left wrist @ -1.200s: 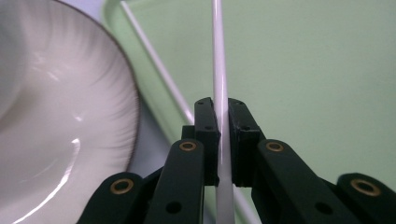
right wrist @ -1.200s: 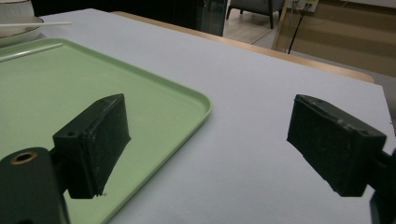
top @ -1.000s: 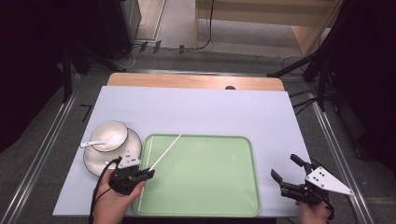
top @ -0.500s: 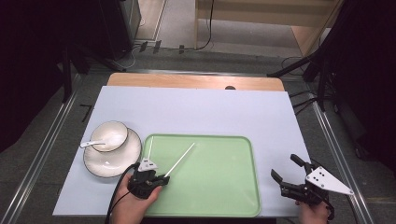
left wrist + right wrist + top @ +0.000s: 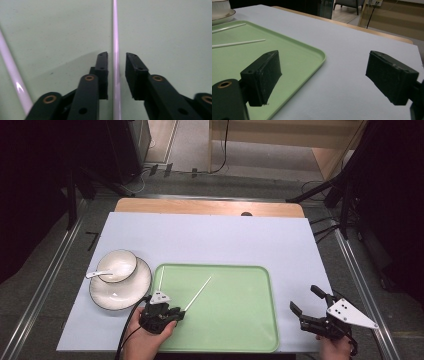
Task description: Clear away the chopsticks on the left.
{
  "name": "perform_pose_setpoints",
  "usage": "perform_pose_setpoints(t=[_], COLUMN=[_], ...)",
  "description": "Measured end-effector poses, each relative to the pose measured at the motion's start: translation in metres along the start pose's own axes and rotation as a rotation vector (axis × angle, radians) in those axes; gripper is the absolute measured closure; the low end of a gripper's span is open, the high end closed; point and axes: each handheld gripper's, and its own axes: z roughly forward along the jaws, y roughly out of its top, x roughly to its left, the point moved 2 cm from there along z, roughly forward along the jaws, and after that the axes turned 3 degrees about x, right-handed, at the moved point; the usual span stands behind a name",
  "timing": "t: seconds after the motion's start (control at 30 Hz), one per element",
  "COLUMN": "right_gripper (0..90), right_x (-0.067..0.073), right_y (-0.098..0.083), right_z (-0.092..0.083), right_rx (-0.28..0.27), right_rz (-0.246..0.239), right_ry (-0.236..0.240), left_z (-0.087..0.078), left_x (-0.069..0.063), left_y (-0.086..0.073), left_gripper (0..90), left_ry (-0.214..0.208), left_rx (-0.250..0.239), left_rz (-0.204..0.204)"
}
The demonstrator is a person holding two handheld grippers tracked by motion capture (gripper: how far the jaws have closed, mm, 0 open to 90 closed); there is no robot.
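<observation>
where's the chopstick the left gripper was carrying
In the high view that chopstick lies on the green tray, left of middle, its near end between the left gripper's just-opened jaws, with the second chopstick by the tray's left rim.

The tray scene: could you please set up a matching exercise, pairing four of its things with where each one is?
Things:
1. spoon
2. bowl
3. chopsticks
4. right gripper

Places:
A. on the green tray
B. over the bare mat, right of the tray
C. on the plate
D. resting on the bowl's rim, handle pointing left

Pairs: 1-D, 2-C, 3-A, 4-B
</observation>
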Motion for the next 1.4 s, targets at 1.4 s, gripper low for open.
perform_pose_setpoints(t=[1.4], right_gripper=[12.8], right_x=[0.001], right_y=[0.000], right_z=[0.001], right_rx=[-0.008], right_rz=[0.003], right_ry=[0.012], left_z=[0.043], left_x=[-0.003], left_y=[0.053], left_gripper=[90.0], left_ry=[0.081], left_rx=[-0.041], left_rz=[0.073])
